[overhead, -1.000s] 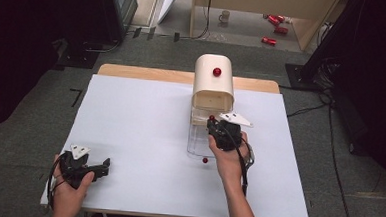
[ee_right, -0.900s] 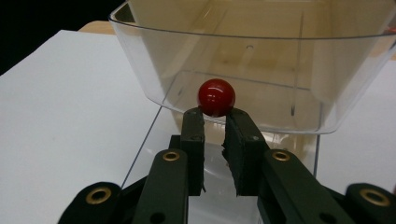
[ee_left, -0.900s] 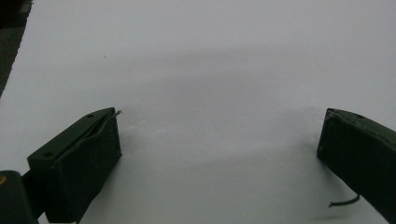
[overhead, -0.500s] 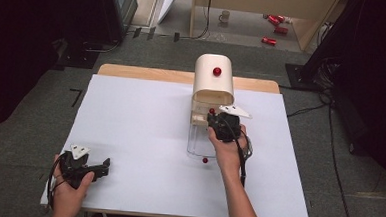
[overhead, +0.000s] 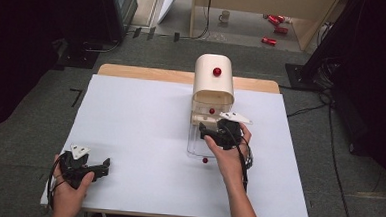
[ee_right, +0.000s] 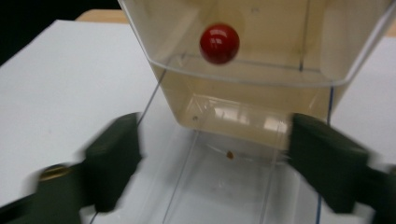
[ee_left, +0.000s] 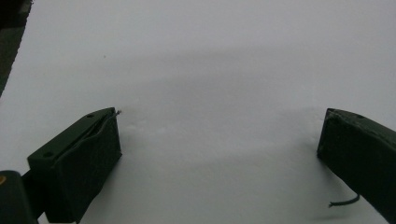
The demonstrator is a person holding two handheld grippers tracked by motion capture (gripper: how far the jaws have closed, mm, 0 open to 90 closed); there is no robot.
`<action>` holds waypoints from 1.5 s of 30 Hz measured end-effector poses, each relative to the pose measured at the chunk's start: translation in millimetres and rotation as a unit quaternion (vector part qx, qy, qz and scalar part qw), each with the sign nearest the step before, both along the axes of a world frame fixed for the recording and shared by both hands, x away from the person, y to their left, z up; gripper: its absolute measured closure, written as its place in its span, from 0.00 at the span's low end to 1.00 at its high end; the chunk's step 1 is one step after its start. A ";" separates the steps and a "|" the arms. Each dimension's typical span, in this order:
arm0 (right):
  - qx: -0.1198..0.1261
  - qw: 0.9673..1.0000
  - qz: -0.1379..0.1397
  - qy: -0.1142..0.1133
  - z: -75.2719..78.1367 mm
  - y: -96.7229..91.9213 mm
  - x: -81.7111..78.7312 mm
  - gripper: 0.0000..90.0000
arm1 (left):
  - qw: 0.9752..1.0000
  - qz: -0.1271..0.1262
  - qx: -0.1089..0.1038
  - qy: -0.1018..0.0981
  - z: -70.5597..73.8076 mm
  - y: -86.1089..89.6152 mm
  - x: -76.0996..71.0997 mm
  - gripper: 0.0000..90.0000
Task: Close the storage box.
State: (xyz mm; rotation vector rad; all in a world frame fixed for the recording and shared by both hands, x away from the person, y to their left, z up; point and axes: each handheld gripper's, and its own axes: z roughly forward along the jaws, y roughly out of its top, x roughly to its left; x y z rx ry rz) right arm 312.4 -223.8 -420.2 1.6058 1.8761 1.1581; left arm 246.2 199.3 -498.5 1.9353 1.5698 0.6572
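High view: cream box point(overhead: 213, 82) stands on table point(overhead: 130, 125), cans point(overhead: 275, 27) beyond.

You work over a grey carpeted floor point(overhead: 149, 51), with the white table top point(overhead: 129, 135) set on a pale wooden board point(overhead: 147, 74) that peeks out at the far edge. Beyond it stands a light wooden cabinet point(overhead: 266, 2) with red cans point(overhead: 275, 30) and a mug point(overhead: 225, 16) on the floor below it. Dark equipment point(overhead: 106, 9) sits far left, black stands point(overhead: 328, 60) and cables point(overhead: 306, 112) on the right.
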 end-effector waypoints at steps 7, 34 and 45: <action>-0.018 1.000 -0.003 0.008 -5.8 -1.4 -22.5 0.00 | 1.000 0.000 0.000 0.000 0.0 0.0 0.0 0.00; -0.024 0.998 -0.043 0.030 -55.8 -12.1 -96.0 0.00 | 1.000 0.000 0.000 -0.001 0.0 -0.1 -0.1 0.00; -0.042 0.996 -0.066 0.053 -74.5 0.3 -102.7 0.15 | 1.000 -0.001 0.000 0.000 0.1 -0.1 -0.1 0.00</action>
